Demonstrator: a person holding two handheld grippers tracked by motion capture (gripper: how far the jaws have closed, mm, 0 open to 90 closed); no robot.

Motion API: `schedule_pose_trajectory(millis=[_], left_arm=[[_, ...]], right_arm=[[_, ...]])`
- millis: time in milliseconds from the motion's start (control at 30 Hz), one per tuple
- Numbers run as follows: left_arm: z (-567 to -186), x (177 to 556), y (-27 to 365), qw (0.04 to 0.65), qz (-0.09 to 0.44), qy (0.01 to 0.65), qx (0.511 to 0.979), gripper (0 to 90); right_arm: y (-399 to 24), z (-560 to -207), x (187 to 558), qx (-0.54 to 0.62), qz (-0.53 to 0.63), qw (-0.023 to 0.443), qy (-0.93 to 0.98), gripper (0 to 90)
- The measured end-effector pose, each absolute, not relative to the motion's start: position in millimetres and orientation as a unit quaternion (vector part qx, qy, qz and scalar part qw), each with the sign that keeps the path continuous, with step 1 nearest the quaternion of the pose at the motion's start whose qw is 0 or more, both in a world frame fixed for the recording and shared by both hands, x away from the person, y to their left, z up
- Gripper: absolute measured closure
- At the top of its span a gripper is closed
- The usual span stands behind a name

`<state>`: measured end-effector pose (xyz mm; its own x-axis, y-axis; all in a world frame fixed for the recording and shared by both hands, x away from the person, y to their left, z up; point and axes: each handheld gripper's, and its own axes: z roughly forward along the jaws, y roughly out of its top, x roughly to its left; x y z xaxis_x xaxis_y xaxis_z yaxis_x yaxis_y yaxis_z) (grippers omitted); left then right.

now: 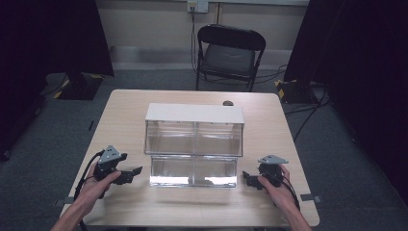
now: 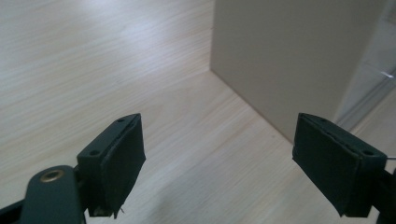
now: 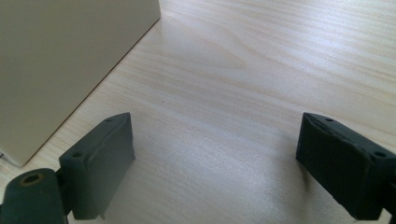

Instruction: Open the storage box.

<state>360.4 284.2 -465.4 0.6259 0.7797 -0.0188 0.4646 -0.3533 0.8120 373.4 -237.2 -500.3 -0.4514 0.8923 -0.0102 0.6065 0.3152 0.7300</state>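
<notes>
high view: clear drawer box (image 1: 194,144) mid-bench (image 1: 269,202), chair (image 1: 230,53) beyond | left gripper (image 2: 217,158) jaws apart, empty | right gripper (image 3: 215,163) jaws apart, bare wood between

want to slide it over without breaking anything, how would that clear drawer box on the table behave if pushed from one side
The drawer box looks like stiff clear plastic with a flat white top, so it would probably slide as one piece on the smooth table. The lower drawer sticks out in front and might shift. It seems light, so it could skid easily.
</notes>
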Motion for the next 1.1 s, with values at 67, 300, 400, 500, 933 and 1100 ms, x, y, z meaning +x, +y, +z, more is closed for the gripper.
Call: schedule_pose_trajectory(millis=[67, 300, 400, 500, 933, 1100], left_arm=[[-461.9, 357.2, 279.3, 0.420, 0.188, 0.380, 0.803, 16.3], [-457.9, 349.6, 271.1, 0.431, 0.165, 0.359, 0.811, 16.5], [-453.5, 342.4, 266.8, 0.435, 0.153, 0.353, 0.814, 16.6], [-453.8, 338.5, 265.2, 0.435, 0.144, 0.354, 0.815, 16.4], [-457.3, 314.4, 252.4, 0.419, 0.129, 0.319, 0.840, 16.2], [-457.8, 313.6, 244.4, 0.424, 0.128, 0.312, 0.840, 15.7]], right_arm=[[-237.2, -500.3, 373.4, 0.479, 0.336, 0.212, 0.783, 10.8], [-237.2, -500.3, 373.3, 0.479, 0.336, 0.212, 0.783, 10.8], [-237.2, -500.3, 373.3, 0.479, 0.336, 0.212, 0.783, 10.8], [-237.2, -500.3, 373.3, 0.479, 0.336, 0.212, 0.783, 10.8], [-237.2, -500.3, 373.3, 0.479, 0.336, 0.212, 0.783, 10.8], [-237.1, -500.3, 373.4, 0.479, 0.336, 0.212, 0.783, 10.7]])
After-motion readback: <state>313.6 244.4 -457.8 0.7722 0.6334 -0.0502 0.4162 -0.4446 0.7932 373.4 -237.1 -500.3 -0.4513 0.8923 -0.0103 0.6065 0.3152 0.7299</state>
